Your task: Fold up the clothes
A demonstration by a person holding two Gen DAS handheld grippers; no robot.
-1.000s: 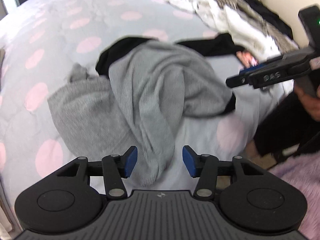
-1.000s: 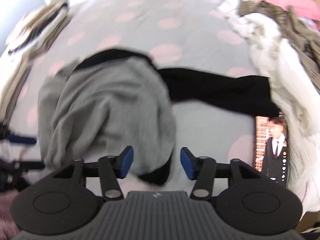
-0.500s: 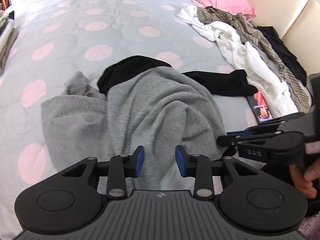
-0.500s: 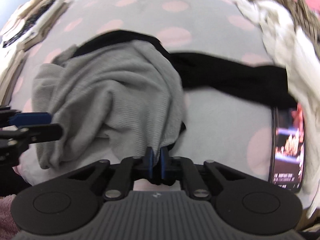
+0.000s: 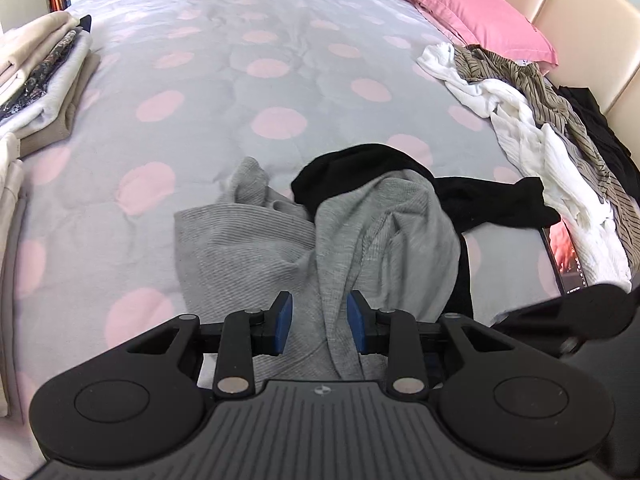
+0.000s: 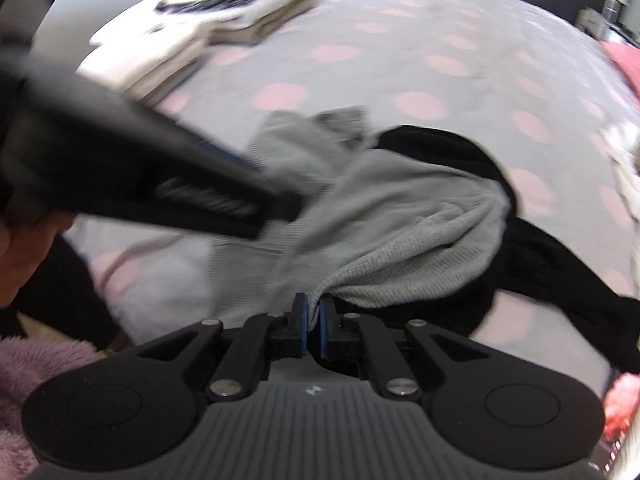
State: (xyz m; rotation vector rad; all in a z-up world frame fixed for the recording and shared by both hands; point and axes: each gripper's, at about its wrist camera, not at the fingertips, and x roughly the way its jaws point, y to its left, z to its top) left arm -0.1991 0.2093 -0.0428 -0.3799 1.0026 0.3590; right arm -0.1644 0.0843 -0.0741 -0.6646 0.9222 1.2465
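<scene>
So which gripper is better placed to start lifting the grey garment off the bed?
Probably the right gripper: it is already shut on a bunched edge of the grey garment. The left gripper only straddles a fold, with gaps beside its pads, so it has no grip.

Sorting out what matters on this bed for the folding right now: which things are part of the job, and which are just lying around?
In the job:
grey garment
right gripper, pinching its edge
left gripper, fabric between its fingers

Lying about:
black garment
folded stack
pink pillow
phone
</scene>
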